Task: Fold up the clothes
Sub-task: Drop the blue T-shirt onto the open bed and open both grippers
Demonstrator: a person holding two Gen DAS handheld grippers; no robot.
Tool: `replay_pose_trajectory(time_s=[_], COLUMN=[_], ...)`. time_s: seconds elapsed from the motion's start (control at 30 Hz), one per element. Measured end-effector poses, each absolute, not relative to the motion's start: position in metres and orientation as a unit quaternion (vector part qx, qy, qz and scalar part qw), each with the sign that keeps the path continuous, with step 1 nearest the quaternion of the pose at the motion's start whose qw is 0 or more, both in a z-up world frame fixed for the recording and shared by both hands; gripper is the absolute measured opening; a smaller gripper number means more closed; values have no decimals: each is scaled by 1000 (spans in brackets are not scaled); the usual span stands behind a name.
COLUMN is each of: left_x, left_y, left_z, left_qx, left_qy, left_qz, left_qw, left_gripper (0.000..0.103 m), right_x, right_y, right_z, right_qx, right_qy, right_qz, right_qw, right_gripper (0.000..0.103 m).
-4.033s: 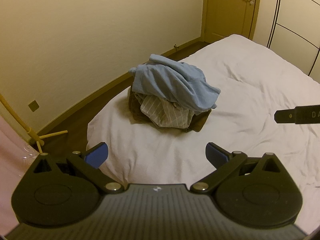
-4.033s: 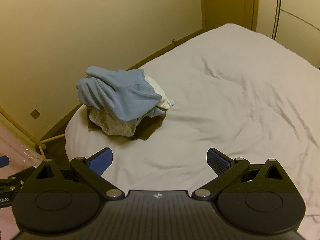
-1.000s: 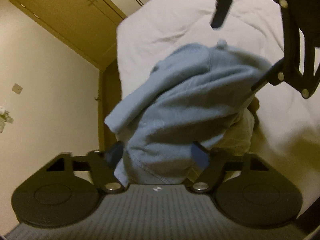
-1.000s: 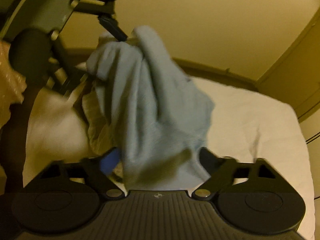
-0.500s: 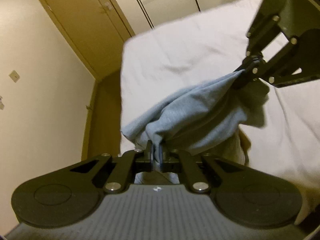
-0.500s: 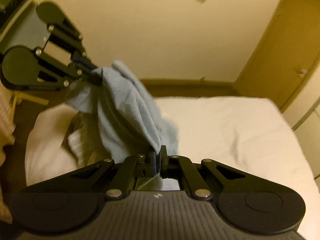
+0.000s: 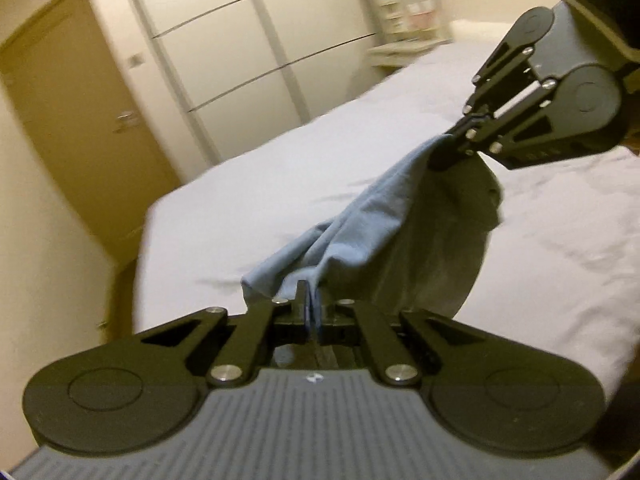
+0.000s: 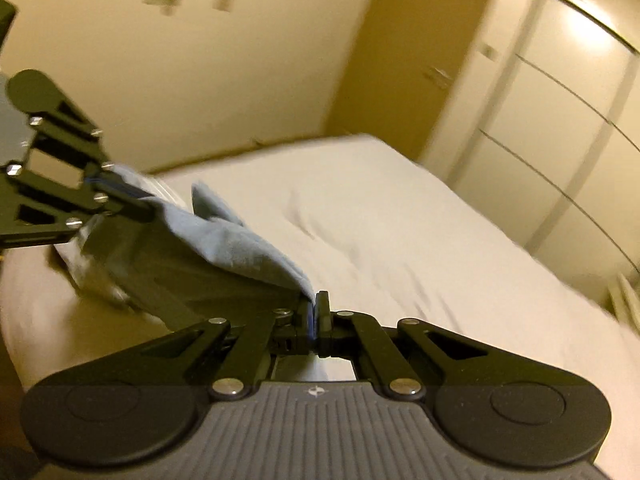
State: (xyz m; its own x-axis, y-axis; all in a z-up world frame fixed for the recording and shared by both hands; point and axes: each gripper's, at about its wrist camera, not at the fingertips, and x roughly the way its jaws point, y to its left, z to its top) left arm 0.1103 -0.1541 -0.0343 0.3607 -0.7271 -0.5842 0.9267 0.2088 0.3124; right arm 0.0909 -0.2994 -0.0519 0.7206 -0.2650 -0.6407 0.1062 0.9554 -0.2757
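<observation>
Clenched jaws on both tools, each pinching one end of a pale blue garment (image 7: pixel 360 224). Left gripper (image 7: pixel 309 307) at the bottom centre of its own view, fingers pressed together on a bunched corner of the cloth. Right gripper (image 7: pixel 444 156) seen from there at upper right, also shut tight on the far end. Stretched between the two sets of jaws, lifted clear above a white bed (image 7: pixel 248 200), long axis running from the near left jaws up and away to the right jaws. Upper edge pulled fairly taut; rest of the fabric hanging below in a dark, shadowed sag on the right side of that line.

From the right wrist view, right gripper (image 8: pixel 316 312) low in the centre, biting the cloth's tip; same garment (image 8: pixel 224 240) slanting away to the upper left toward the left gripper (image 8: pixel 132 204). Loose fold sticking up just past those far jaws. Something pale and blurred beneath the cloth near the left jaws, too smeared to identify. Beyond the jaws, a brown door (image 7: pixel 76 128) and white wardrobe panels (image 7: pixel 260 40), both motion-blurred.
</observation>
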Motion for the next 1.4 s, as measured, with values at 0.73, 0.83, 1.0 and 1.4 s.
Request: replay_pose_trajectory(time_s=[0.73, 0.83, 1.0, 1.4], left_x=[-28, 9, 55, 94], left_y=[-218, -203, -179, -205], left_z=[-163, -190, -226, -287], left_qx=[380, 377, 354, 296], left_qy=[348, 379, 415, 440], left_qz=[-447, -408, -390, -463], left_qw=[731, 740, 742, 710], left_gripper=[34, 35, 42, 2], right_x=[-37, -4, 53, 133], right_y=[-394, -375, -360, -379], right_z=[-172, -185, -233, -300], right_qx=[-32, -54, -79, 5], right_qy=[472, 478, 495, 542], right_qz=[-13, 26, 57, 29], right_qw=[881, 876, 864, 840], right_gripper=[46, 55, 74, 8])
